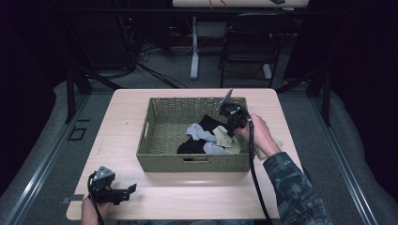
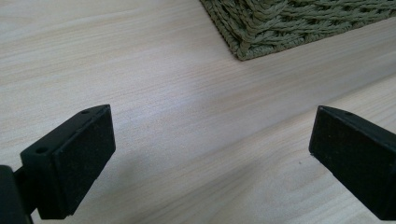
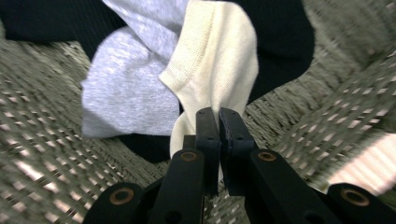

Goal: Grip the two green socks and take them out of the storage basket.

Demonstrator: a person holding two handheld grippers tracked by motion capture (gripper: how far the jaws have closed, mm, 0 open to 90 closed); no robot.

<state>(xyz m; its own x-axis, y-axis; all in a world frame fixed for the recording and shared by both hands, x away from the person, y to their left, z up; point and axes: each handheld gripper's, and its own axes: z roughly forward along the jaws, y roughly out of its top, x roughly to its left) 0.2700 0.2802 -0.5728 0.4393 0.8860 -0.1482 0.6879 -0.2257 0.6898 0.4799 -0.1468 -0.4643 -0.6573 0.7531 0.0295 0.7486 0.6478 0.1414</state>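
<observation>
Mid-frame on the wooden table [image 1: 197,197] sits the green woven basket [image 1: 164,140] holding black, grey and cream socks, right gripper [image 3: 218,116] pinched tight on the cream sock [image 3: 219,60], left gripper [image 2: 210,154] gaping empty lower left.

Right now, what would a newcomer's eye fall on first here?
The green woven basket at mid-table holds black, grey and cream socks. The right gripper reaches into it, shut on the cream sock. The left gripper rests open near the table's front left corner.
</observation>
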